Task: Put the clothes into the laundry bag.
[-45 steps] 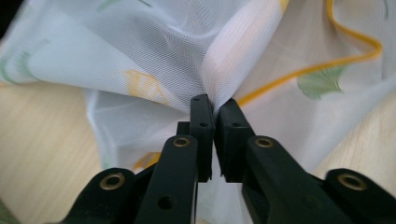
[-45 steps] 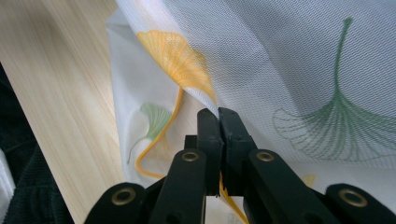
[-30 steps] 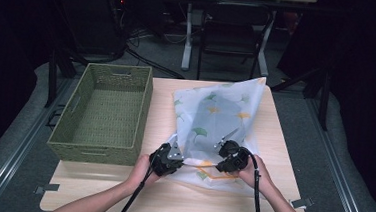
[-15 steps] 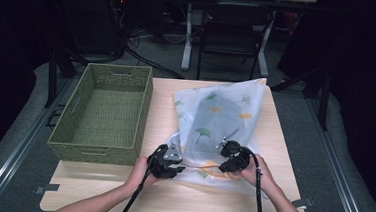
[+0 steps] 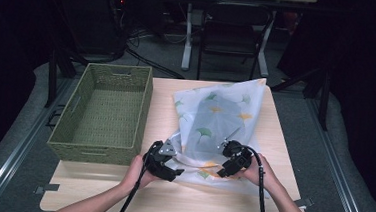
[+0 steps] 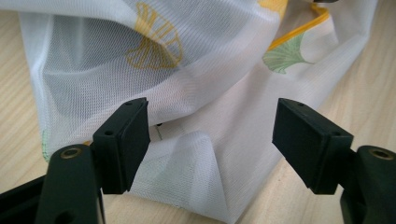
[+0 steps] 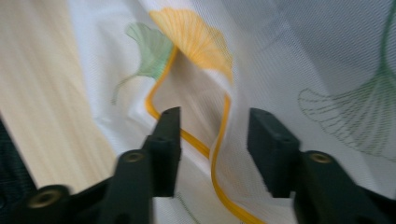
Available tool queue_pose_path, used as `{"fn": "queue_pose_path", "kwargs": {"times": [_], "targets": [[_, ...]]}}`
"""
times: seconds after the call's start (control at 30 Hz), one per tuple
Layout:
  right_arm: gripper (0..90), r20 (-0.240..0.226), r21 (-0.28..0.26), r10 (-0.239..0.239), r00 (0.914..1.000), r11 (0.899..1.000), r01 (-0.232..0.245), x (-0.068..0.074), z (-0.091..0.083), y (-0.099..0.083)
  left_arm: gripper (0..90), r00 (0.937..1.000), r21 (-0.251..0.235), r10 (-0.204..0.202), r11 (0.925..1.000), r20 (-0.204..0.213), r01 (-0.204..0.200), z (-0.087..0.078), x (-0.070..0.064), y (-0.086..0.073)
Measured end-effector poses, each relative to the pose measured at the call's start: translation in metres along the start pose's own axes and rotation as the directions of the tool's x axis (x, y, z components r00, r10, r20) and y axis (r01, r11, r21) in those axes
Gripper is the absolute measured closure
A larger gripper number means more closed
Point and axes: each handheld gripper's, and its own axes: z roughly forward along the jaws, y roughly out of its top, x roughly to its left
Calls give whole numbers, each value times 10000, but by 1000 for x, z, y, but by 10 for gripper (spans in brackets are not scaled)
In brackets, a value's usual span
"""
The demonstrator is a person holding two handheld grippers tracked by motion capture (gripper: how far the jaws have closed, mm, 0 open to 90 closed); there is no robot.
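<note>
Now we see a white mesh bag [image 5: 222, 123] printed with green and yellow ginkgo leaves lying on the bench [image 5: 163, 109], and we take it as our landmark. It sprawls over the bench's right half, its far corner reaching the far edge and its near edge lying between our two hands. A green woven basket [image 5: 106, 111] stands to the bag's left, apart from it.

Our left hand-held gripper [image 5: 168, 161] sits at the bag's near left corner. In the left gripper view [image 6: 211, 140] its jaws stand wide apart, one on each side of a folded-up flap of mesh [image 6: 196, 172], gripping nothing; the mesh lies between them without being pinched. Bare bench wood shows beside the bag on both sides of that view.

Our right hand-held gripper [image 5: 232, 159] rests on the bag's near right part, just inside its near edge. In the right gripper view [image 7: 214, 140] its jaws are also parted, less widely, with a raised fold of mesh and a yellow trim line [image 7: 217, 163] running between them. That view is blurred, so we cannot tell whether the pads touch the cloth. A yellow leaf [image 7: 196, 37] and a green one [image 7: 147, 44] lie just beyond the jaws.
</note>
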Motion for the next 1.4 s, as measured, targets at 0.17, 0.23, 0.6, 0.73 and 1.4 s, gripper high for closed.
{"fn": "queue_pose_path", "kwargs": {"times": [0.17, 0.23, 0.6, 0.73, 1.4], "targets": [[266, -458, -777, 50, 9989, 9969, -85, 1, -18, 2, 186, 9997, -203, -235, 9995, -94, 233, -14, 4, 7], [199, -523, -1127, 87, 9986, 9935, -146, 1, -24, 3, 160, 9991, -333, -404, 9986, -98, 401, -21, 6, 10], [35, 356, -2364, 870, 9956, 9687, -762, 15, -52, -5, 126, 9972, -669, -633, 9959, -387, 607, -66, 12, 10], [12, 595, -2752, 1066, 9925, 9575, -863, 20, -60, -20, 121, 9949, -815, -805, 9938, -603, 755, -83, 14, 4], [0, 1999, -4431, 3442, 9174, 8668, -2287, 34, -80, -109, 101, 9403, -1490, -2574, 9622, -2228, 2281, -154, 11, -88]]}}
